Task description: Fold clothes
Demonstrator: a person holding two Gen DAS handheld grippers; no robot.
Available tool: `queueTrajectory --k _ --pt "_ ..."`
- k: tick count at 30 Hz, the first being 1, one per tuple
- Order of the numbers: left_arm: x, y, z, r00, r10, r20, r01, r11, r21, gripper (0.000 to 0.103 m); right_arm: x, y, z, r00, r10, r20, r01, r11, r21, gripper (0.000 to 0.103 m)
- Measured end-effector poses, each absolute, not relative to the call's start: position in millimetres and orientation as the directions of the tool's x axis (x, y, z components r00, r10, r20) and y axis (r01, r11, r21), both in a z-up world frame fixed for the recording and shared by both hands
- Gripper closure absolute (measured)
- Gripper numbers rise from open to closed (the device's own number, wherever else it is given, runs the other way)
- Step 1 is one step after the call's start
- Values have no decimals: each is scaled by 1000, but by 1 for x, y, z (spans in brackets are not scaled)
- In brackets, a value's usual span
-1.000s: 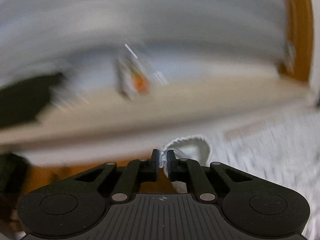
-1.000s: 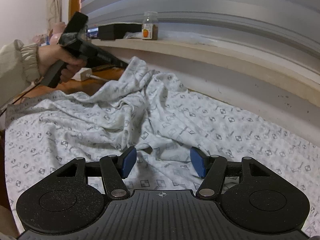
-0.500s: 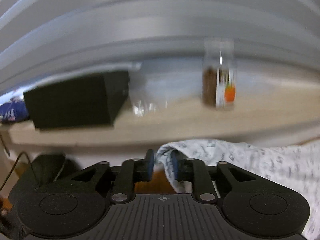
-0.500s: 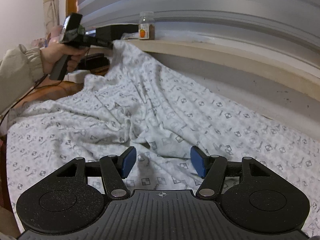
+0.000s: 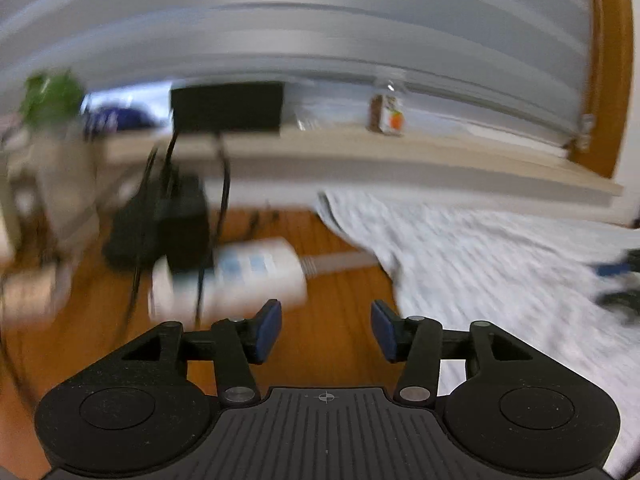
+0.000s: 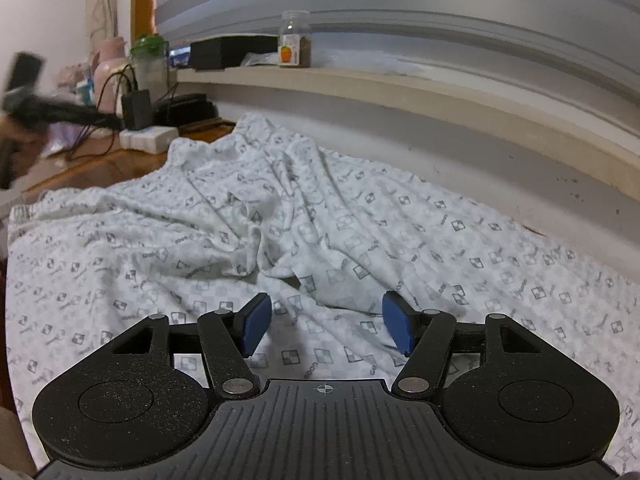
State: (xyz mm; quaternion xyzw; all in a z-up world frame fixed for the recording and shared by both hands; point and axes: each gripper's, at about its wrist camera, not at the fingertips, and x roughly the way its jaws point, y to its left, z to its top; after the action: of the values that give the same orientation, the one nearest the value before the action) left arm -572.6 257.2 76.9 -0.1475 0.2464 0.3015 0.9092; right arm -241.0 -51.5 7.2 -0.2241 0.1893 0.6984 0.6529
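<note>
One garment takes up most of the scene: a white printed piece spread over the wooden table, rumpled into ridges through its middle and running lengthwise along the wall under the window ledge. Its far corner lies in a soft peak near the white power strip.

From the right gripper, the cloth lies directly ahead and beneath; its fingers stand wide apart over a flat stretch of fabric with nothing between them, not pressing on anything.

The left gripper sits off the cloth's edge, over bare wood, with the garment's border to its right and the power strip ahead to its left. Its fingers have just been opening and now stand roughly half spread with nothing held; the view is blurred.

Judging by this layout, the right hand is the nearer one to workable fabric, while the left would have to come back rightward to reach the edge. A small jar stands on the ledge, well clear.
</note>
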Motion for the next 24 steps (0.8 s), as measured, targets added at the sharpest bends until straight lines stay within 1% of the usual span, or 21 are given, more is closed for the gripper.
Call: queueTrajectory --k 2,6,8,10,12,15,19,20,21,22,23,24 --pt "-592 237 72 714 454 -532 -615 770 -169 48 -243 -51 7 -44 824 -565 -996 -78 -37 39" --pt "-615 205 66 766 426 -481 -588 766 -259 47 -244 -50 6 -38 820 -571 -996 -78 -46 39" --pt "-616 192 65 780 425 -458 -576 774 -263 47 -244 -50 6 -38 819 -573 -996 -78 -45 39" --pt "-609 188 65 781 415 -468 -568 784 -253 47 -244 -50 6 -39 818 -574 -996 -77 -42 38" --pt "-601 186 60 775 388 -499 -558 791 -252 47 -243 -50 6 -39 818 -574 -996 -77 -42 38" --pt "-589 188 51 743 388 -546 -573 789 -220 47 -244 -50 6 -37 818 -574 -996 -76 -44 38" --pt "-581 189 48 736 366 -570 -563 798 -214 48 -244 -50 6 -37 819 -573 -996 -75 -42 38" --pt "-579 189 47 734 360 -576 -559 802 -210 51 -244 -50 6 -38 819 -572 -996 -74 -41 38" --pt "-578 188 47 731 362 -579 -554 810 -193 59 -243 -50 6 -39 820 -572 -996 -74 -39 38" --pt "-578 187 45 729 353 -586 -545 817 -186 92 -243 -50 6 -40 820 -571 -997 -75 -37 38" --pt "-579 189 45 745 306 -592 -522 820 -233 98 -243 -50 6 -41 820 -571 -997 -75 -36 38" --pt "-583 190 46 773 259 -579 -492 822 -288 98 -243 -50 6 -42 821 -570 -997 -75 -35 38"
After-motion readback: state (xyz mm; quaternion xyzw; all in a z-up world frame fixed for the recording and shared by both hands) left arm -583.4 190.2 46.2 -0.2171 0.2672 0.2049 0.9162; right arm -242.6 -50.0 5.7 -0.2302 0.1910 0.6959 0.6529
